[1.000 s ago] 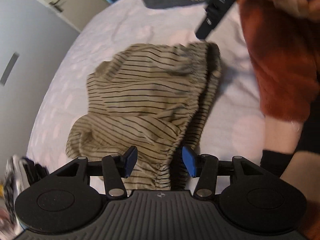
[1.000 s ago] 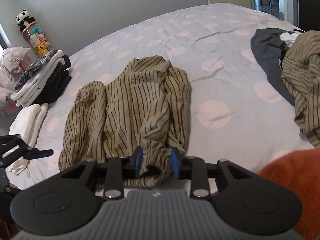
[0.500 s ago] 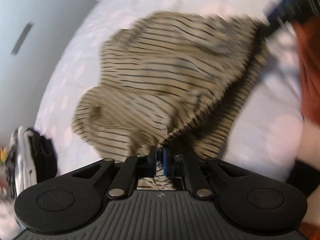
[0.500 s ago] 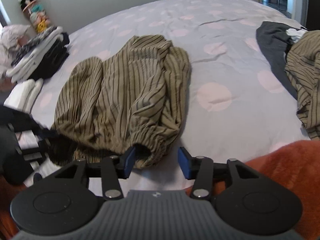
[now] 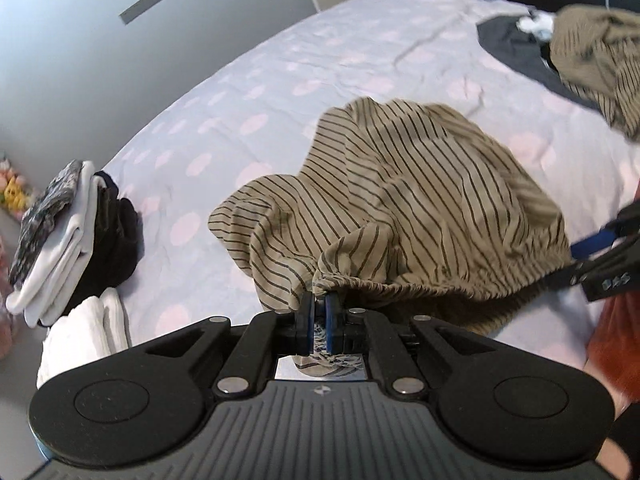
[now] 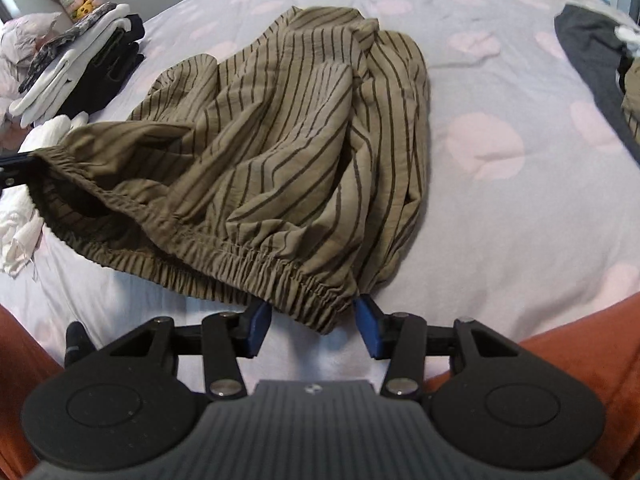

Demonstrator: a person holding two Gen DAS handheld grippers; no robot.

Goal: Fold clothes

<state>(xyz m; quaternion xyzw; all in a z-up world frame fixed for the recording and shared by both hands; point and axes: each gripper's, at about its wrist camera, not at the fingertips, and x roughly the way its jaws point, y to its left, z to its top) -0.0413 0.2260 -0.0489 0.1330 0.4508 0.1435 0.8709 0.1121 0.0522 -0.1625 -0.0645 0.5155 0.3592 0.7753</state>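
Olive striped pants [image 5: 420, 200] [image 6: 288, 140] lie bunched on the lilac dotted bedspread [image 5: 280, 80] [image 6: 500, 80]. My left gripper [image 5: 319, 312] is shut on one corner of the elastic waistband and holds it lifted off the bed. The right gripper [image 6: 314, 328] stands open, its blue pads on either side of the waistband's other corner, which sits between the fingers. In the left wrist view the right gripper's fingers [image 5: 592, 242] show at the right edge by the waistband. The left gripper's tip [image 6: 12, 166] shows at the left edge of the right wrist view.
A stack of folded clothes [image 5: 68, 232] [image 6: 80, 68] and white folded items [image 5: 88, 332] sit at the bed's left side. A dark grey garment [image 5: 516, 48] [image 6: 592, 52] and another striped piece [image 5: 600, 52] lie at the far right. An orange sleeve [image 6: 580, 360] is close by.
My left gripper has shut on the waistband corner and lifted it, stretching the band. My right gripper opened from its earlier grip and now straddles the other corner.
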